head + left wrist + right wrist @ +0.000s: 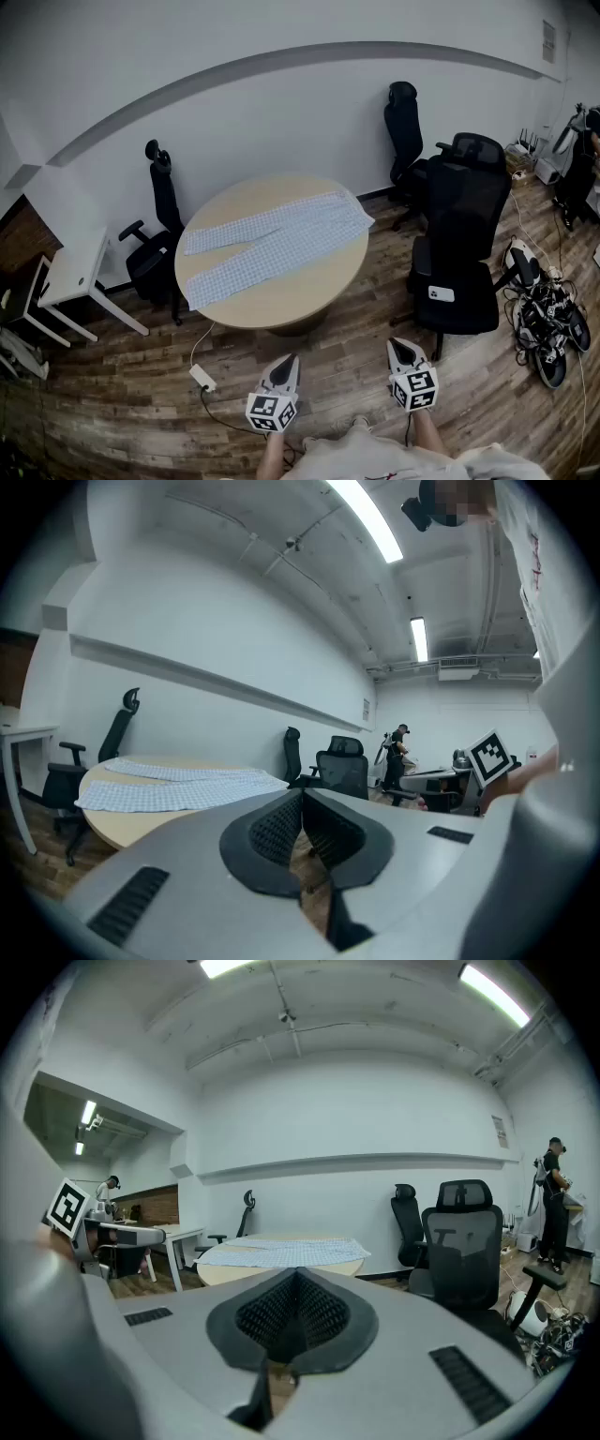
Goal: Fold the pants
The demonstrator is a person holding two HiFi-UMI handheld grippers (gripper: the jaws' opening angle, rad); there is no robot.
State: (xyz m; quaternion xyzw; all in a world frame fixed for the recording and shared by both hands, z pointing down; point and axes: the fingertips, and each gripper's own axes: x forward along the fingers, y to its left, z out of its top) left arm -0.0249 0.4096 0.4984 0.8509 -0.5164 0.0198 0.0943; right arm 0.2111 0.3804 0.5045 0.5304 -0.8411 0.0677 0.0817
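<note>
Light blue checked pants (272, 242) lie spread flat on a round wooden table (300, 295), waist toward the right, legs toward the left. They also show in the left gripper view as pants (178, 785) and far off in the right gripper view as pants (286, 1252). My left gripper (288, 360) hangs over the floor well short of the table, shut with nothing in it. My right gripper (398, 345) floats beside it, likewise shut and empty. Both point toward the table.
A black office chair (459, 253) stands right of the table, two more behind it, and another chair (157, 234) at the left. A white desk (75, 277) is far left. A power strip (202, 377) and cable lie on the floor. Cables and gear (548, 319) clutter the right side.
</note>
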